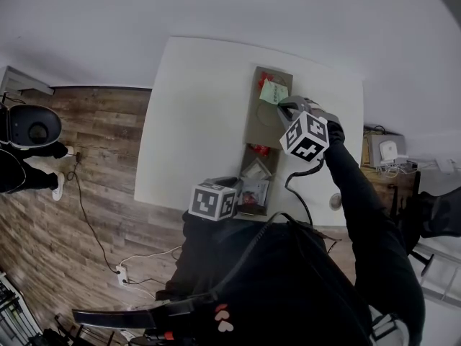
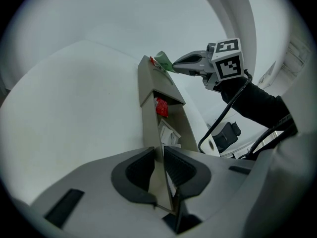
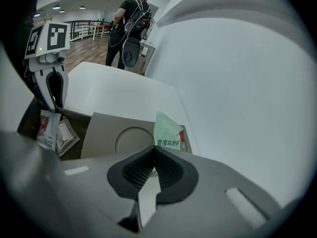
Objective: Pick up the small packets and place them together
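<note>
White table (image 1: pixel 202 121), cardboard tray (image 1: pixel 263 118), perhaps red packets (image 1: pixel 261 150)

white table (image 1: pixel 194 121), wood floor (image 1: pixel 101 146), power strip (image 1: pixel 121 273)

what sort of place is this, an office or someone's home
Likely an open office or lab workspace rather than a home: a plain white table, a wood-pattern floor with a power strip, and ceiling lights over a standing person.
</note>
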The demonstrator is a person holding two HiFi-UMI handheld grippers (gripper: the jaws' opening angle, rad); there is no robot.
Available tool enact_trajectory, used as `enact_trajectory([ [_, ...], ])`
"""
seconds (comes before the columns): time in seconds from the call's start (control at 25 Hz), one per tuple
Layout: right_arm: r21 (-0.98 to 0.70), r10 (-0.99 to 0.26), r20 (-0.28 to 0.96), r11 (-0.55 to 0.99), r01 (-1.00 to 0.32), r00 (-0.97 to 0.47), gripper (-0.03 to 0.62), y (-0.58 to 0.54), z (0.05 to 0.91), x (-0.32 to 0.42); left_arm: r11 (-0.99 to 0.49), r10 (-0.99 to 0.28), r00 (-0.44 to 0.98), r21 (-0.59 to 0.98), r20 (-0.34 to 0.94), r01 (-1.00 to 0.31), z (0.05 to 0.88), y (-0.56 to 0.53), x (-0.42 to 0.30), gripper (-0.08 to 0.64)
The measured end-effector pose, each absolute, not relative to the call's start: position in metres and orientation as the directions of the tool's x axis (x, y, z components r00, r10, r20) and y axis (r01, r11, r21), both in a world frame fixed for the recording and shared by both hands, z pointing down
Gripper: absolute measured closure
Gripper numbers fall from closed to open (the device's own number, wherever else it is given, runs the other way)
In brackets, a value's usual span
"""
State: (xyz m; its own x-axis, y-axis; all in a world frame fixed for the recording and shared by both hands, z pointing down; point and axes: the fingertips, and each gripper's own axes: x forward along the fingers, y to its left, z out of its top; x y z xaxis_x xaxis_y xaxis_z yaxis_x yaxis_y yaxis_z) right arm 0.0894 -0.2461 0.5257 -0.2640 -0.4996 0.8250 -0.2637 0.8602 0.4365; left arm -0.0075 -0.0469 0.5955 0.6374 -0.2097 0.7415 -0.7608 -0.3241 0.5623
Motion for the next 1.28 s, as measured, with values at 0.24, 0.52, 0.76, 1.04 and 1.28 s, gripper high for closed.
enact_trajectory([
  [0.24, 0.367, -0.432, 0.860, 0.894, -0.259, -0.272, 0.589, -0.236, 0.541, 0.086, -0.331, -0.200, 0.640, 0.563, 0.742, -0.757, 0.598, -0.046, -0.006, 0.499],
  [0.52, 0.296, -0.362, 0.890, 0.922, -0.250, -0.279, 0.579, -0.228, 0.553, 0.083, -0.331, -0.196, 0.646, 0.570, 0.738, -0.752, 0.599, -0.045, -0.006, 0.499],
  [0.76, 0.232, -0.303, 0.907, 0.939, -0.253, -0.294, 0.543, -0.219, 0.559, 0.084, -0.331, -0.196, 0.647, 0.572, 0.736, -0.751, 0.598, -0.044, -0.004, 0.499],
  [1.04, 0.215, -0.307, 0.887, 0.936, -0.277, -0.347, 0.456, -0.219, 0.549, 0.082, -0.333, -0.203, 0.648, 0.571, 0.734, -0.750, 0.597, -0.046, -0.006, 0.499],
  [1.28, 0.189, -0.343, 0.804, 0.922, -0.338, -0.486, 0.457, -0.213, 0.505, 0.073, -0.329, -0.200, 0.649, 0.573, 0.734, -0.750, 0.597, -0.045, -0.005, 0.499],
])
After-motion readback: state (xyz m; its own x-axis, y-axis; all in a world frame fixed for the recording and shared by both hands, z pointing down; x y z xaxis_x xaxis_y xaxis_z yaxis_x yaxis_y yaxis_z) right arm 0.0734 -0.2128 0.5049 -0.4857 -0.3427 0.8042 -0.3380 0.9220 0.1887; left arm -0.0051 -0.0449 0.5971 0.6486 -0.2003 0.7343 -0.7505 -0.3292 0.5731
